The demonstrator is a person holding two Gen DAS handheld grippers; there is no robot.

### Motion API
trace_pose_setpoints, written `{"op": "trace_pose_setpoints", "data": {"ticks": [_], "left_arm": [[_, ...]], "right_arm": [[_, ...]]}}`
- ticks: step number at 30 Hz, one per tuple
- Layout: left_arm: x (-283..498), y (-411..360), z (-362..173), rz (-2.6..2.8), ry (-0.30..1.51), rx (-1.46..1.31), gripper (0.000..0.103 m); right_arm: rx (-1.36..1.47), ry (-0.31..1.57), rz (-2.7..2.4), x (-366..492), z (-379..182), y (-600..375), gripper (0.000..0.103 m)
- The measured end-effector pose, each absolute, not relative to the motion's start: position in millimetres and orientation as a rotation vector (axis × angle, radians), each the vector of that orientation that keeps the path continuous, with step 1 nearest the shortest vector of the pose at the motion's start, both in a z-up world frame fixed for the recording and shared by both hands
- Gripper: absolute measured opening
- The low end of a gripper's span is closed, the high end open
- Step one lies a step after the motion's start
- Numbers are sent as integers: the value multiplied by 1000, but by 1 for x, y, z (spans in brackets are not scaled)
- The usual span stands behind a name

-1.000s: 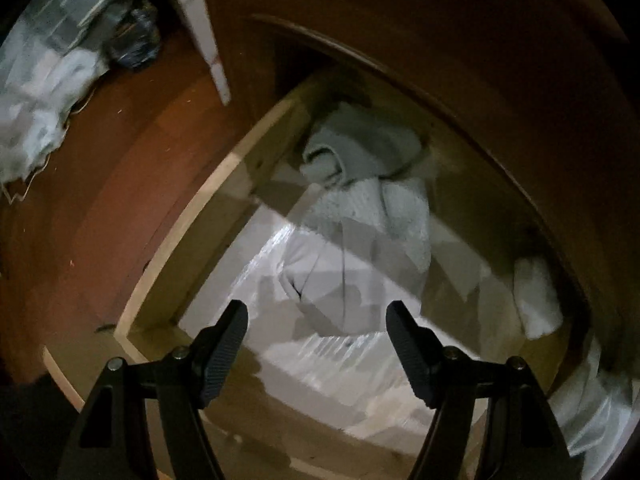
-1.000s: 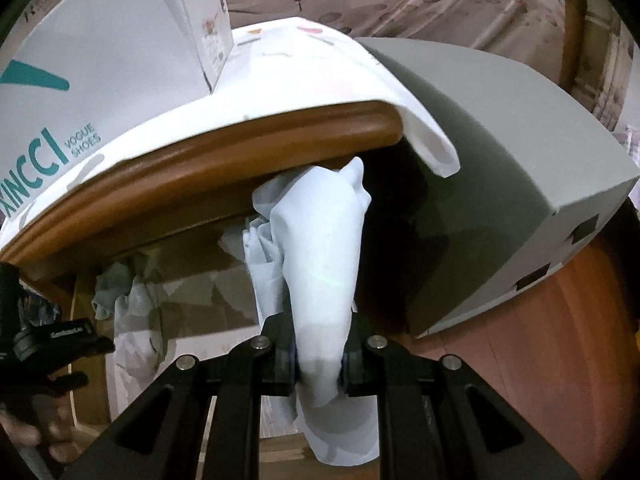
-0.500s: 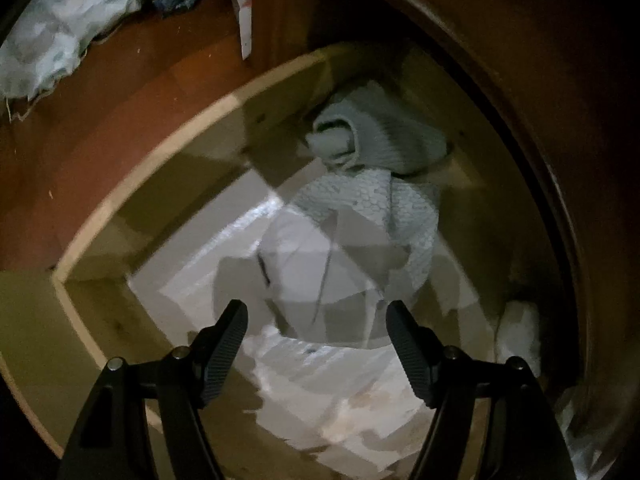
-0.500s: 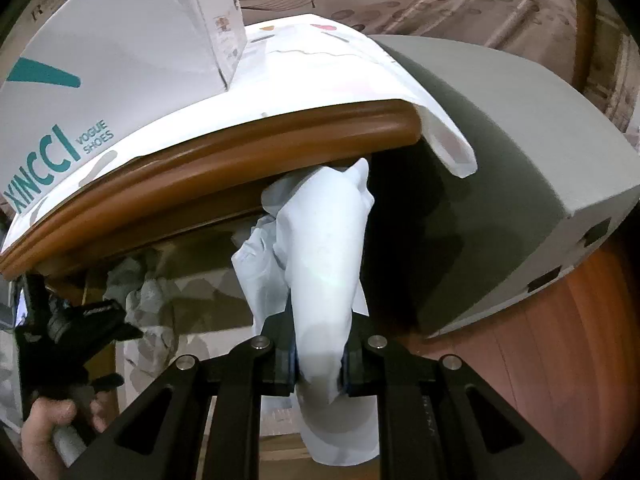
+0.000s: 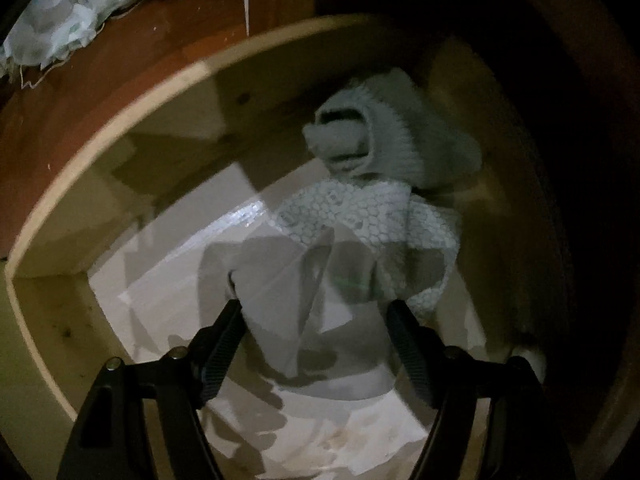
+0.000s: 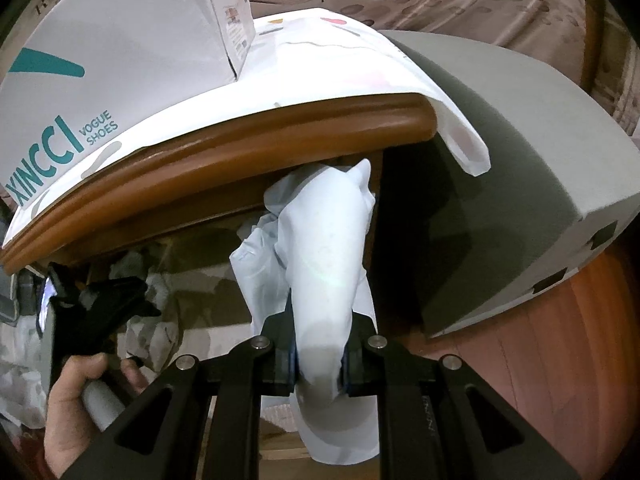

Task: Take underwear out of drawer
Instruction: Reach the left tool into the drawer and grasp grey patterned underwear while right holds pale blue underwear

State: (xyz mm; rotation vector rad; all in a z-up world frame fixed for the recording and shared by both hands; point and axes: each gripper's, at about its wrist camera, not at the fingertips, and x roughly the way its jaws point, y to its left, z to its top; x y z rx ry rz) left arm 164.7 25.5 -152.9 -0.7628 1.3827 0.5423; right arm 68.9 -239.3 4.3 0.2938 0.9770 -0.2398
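In the left wrist view the open wooden drawer [image 5: 120, 128] holds a grey folded underwear [image 5: 304, 292], a white patterned piece [image 5: 360, 208] behind it and a rolled grey knit item [image 5: 384, 136] at the back. My left gripper [image 5: 316, 344] is open, its fingers on either side of the grey underwear and just above it. In the right wrist view my right gripper [image 6: 318, 356] is shut on a pale blue-white underwear [image 6: 324, 248] that hangs in front of the drawer opening. The left gripper [image 6: 100, 308] and the hand that holds it show at lower left.
A white shoe box [image 6: 120, 52] stands on a white cloth over the brown dresser top [image 6: 240, 152]. A grey box-like object [image 6: 500, 152] stands to the right on the red-brown floor [image 6: 560, 380]. Cloth and a bag lie on the floor [image 5: 60, 20] left of the drawer.
My left gripper has moved deeper into the drawer, down to the grey underwear, still open. My right gripper has held the pale underwear and drifted slightly.
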Motion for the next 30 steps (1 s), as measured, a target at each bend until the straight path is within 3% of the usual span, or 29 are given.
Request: {"op": "trace_pose_setpoints", "data": {"ticks": [6,11,13,16,30], "left_arm": [[174,22,-163,534,1407,-723,78],[167,21,-157,486,1417,-704,58],[167,20,-157,461,1418,-728,44],[171,24,-150,434,1427,-740,31],[147,29,-113,356,1427,-610,25]], "right_arm": [[304,983,-238,71,3,-242,14],[301,982,-237,72,3,-241,14],[303,983,-237,72,3,-241,14],[295,982,-240,72,3,-241,14],[264,984,-235,75,3,-238,14]]}}
